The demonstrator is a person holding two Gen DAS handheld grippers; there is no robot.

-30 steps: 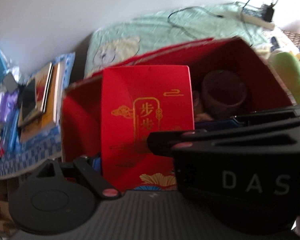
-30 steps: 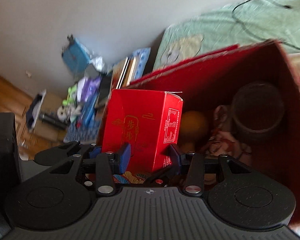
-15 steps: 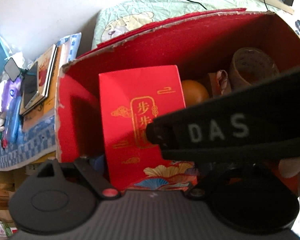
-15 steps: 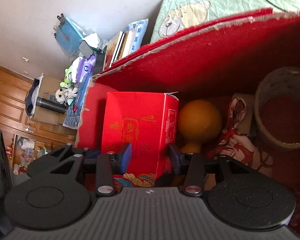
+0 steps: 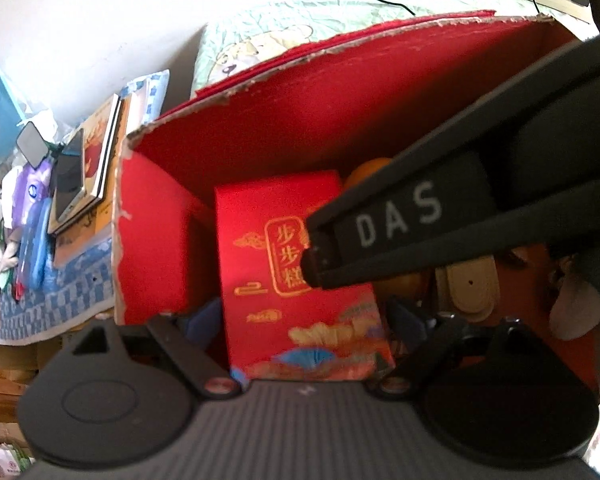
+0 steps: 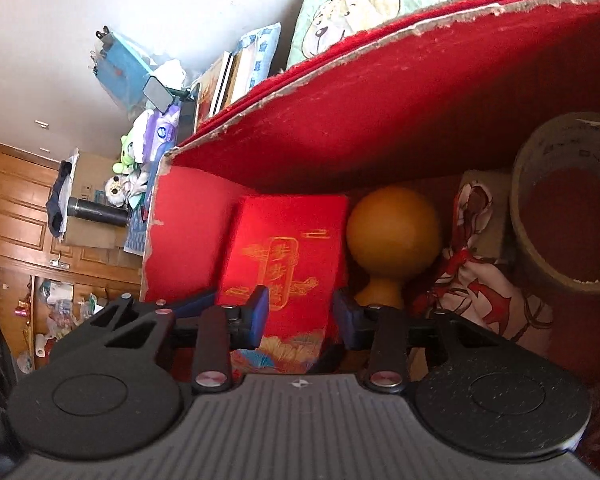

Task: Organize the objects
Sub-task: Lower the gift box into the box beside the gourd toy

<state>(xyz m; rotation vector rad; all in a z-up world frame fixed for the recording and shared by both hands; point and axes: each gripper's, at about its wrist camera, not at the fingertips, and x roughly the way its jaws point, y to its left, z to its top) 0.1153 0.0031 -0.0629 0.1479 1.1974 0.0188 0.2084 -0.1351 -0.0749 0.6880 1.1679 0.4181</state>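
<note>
2 grippers are down inside the big red box [image 6: 380, 120] right now. Right gripper [image 6: 300, 314] has its blue pads [image 6: 260, 312] either side of the small red carton [image 6: 288, 264] with gold print, pretty much pinching it. Left gripper [image 5: 304, 320] sits spread wide around the same carton [image 5: 284, 264], pads not touching as far as I can see. Carton's standing near the box's left wall. Just right of it there's an orange ball-shaped thing [image 6: 392, 236], then a patterned cloth pouch [image 6: 480, 280], then a tape roll [image 6: 568, 204] towards the right wall. Past the far rim: stacked books [image 6: 224, 80] and a bear-print blanket [image 6: 360, 12].
</note>
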